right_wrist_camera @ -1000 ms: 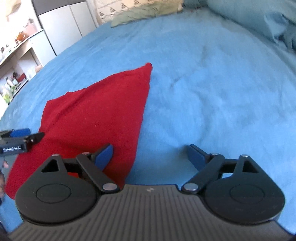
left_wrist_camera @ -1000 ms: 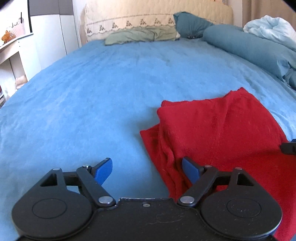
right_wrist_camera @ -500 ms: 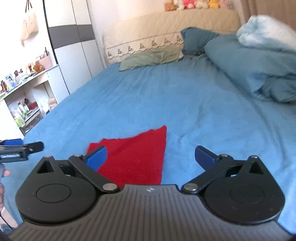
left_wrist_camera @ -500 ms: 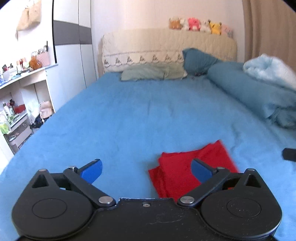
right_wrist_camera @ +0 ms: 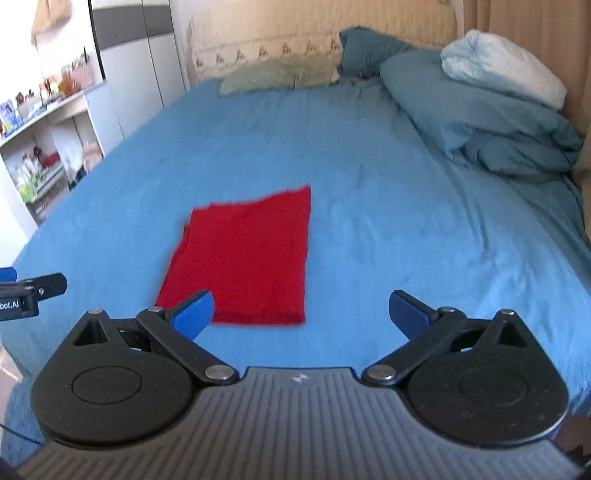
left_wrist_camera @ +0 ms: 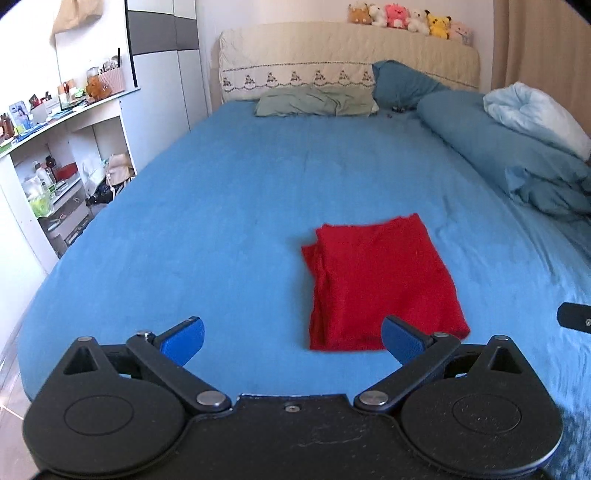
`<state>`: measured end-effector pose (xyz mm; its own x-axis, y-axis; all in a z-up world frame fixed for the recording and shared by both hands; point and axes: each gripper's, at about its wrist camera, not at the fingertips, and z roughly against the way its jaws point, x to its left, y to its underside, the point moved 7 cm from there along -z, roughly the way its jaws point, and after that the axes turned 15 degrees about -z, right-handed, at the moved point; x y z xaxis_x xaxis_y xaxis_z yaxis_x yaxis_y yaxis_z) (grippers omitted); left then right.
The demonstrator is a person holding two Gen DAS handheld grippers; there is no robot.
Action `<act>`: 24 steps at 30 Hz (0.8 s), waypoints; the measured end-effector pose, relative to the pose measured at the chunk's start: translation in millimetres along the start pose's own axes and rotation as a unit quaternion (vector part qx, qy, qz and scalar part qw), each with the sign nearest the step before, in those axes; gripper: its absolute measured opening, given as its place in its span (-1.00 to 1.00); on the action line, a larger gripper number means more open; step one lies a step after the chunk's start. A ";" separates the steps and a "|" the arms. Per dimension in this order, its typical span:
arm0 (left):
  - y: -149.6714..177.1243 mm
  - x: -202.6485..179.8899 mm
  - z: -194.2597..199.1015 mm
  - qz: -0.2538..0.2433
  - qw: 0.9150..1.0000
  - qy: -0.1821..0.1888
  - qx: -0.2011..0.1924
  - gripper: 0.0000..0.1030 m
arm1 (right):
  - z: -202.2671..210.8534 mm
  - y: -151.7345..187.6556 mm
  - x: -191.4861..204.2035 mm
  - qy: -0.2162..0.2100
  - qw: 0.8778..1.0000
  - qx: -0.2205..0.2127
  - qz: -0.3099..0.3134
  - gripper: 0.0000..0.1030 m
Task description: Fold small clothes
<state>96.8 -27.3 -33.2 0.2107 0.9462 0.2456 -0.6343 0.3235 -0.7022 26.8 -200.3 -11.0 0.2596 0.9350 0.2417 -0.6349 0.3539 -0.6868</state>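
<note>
A red garment (left_wrist_camera: 380, 280) lies folded into a flat rectangle on the blue bed sheet (left_wrist_camera: 229, 206), with layered edges on its left side. It also shows in the right wrist view (right_wrist_camera: 247, 258). My left gripper (left_wrist_camera: 293, 339) is open and empty, held above the bed's near edge, just short of the garment. My right gripper (right_wrist_camera: 301, 314) is open and empty, also back from the garment, at its right near corner. Nothing touches the cloth.
Rolled blue bedding (left_wrist_camera: 517, 155) with a pale blanket (left_wrist_camera: 535, 114) lies along the bed's right side. Pillows (left_wrist_camera: 317, 103) and a headboard with plush toys (left_wrist_camera: 406, 16) are at the far end. White shelves (left_wrist_camera: 55, 155) with clutter stand left of the bed.
Both grippers have pulled back and up from the red garment, which now lies free and looks smaller. Both stayed open.
</note>
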 end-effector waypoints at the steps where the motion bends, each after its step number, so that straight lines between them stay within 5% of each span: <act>1: 4.6 -1.9 3.3 -0.001 1.000 0.000 0.000 1.00 | 0.8 5.8 -0.1 0.007 1.000 0.003 0.004 1.00; 9: 26.7 -12.8 7.1 -0.003 1.000 0.013 0.017 1.00 | -2.2 36.7 -3.2 0.034 0.999 0.028 0.010 1.00; 24: 28.7 -18.8 7.1 -0.023 1.000 0.002 0.013 1.00 | -2.8 43.0 -9.3 0.048 0.998 0.040 0.004 1.00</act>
<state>69.3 -35.8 -53.2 0.2422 0.9306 0.2745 -0.6433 0.3658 -0.6726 -0.8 -193.8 -44.7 0.3194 0.9328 0.1669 -0.6930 0.3501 -0.6303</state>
